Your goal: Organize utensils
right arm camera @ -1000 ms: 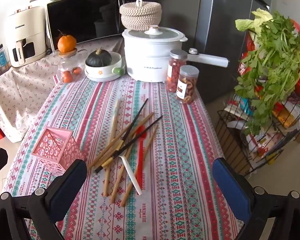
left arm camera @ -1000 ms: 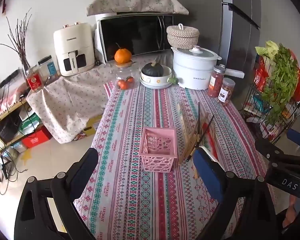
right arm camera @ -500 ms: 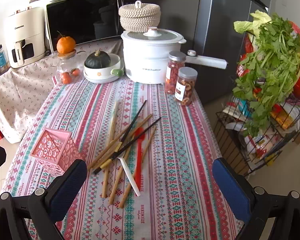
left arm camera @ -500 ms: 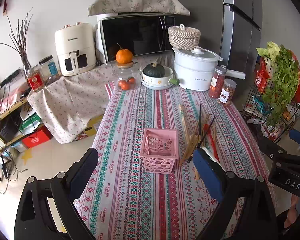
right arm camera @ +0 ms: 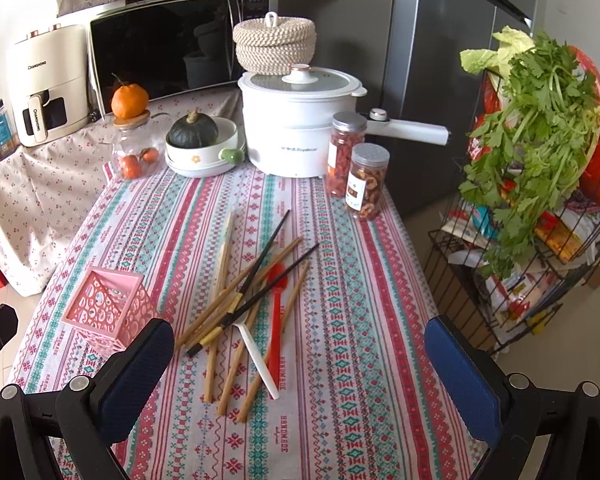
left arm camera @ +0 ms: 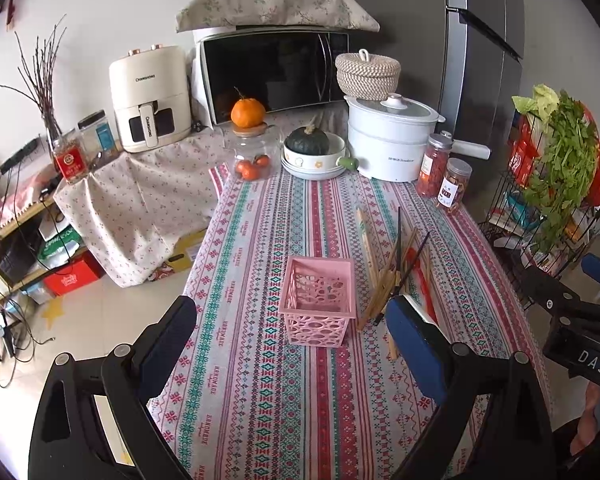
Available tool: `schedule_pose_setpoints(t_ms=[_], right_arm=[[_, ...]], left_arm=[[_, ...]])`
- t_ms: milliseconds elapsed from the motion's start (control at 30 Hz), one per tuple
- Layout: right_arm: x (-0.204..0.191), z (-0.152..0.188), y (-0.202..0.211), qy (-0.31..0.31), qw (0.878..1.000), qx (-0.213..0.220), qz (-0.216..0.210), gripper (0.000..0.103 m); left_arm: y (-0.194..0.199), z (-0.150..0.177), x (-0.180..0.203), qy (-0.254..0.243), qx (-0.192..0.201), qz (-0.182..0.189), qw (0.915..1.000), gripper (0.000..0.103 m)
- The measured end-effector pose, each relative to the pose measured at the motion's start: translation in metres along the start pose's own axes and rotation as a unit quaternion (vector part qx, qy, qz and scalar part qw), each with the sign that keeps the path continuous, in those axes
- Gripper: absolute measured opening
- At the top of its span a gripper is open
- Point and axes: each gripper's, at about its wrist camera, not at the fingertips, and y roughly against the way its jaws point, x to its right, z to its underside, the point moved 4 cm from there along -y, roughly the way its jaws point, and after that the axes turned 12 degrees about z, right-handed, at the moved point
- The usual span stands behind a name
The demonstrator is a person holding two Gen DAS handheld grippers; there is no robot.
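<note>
A pink perforated basket stands empty on the patterned tablecloth; it also shows at the left of the right wrist view. To its right lies a loose pile of wooden chopsticks, two black chopsticks, a red utensil and a white utensil. The pile also shows in the left wrist view. My left gripper is open and empty, just short of the basket. My right gripper is open and empty, above the near end of the pile.
At the table's far end stand a white pot, two snack jars, a bowl with a squash and a glass jar. A wire rack with greens stands right of the table. Floor lies left of the table.
Both grippers have crept slightly forward toward the basket and the pile. Nothing on the table has moved.
</note>
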Motion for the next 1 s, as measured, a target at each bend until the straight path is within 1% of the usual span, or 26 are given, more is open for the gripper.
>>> schedule_pose_setpoints(t_ms=[1000], right_arm=[[0.0006,-0.0009,0.0007,-0.001,1.0,0.001,0.002,0.103]], left_arm=[[0.0038,-0.0045,-0.0019,-0.001,0.005,-0.001,1.0,0.097]])
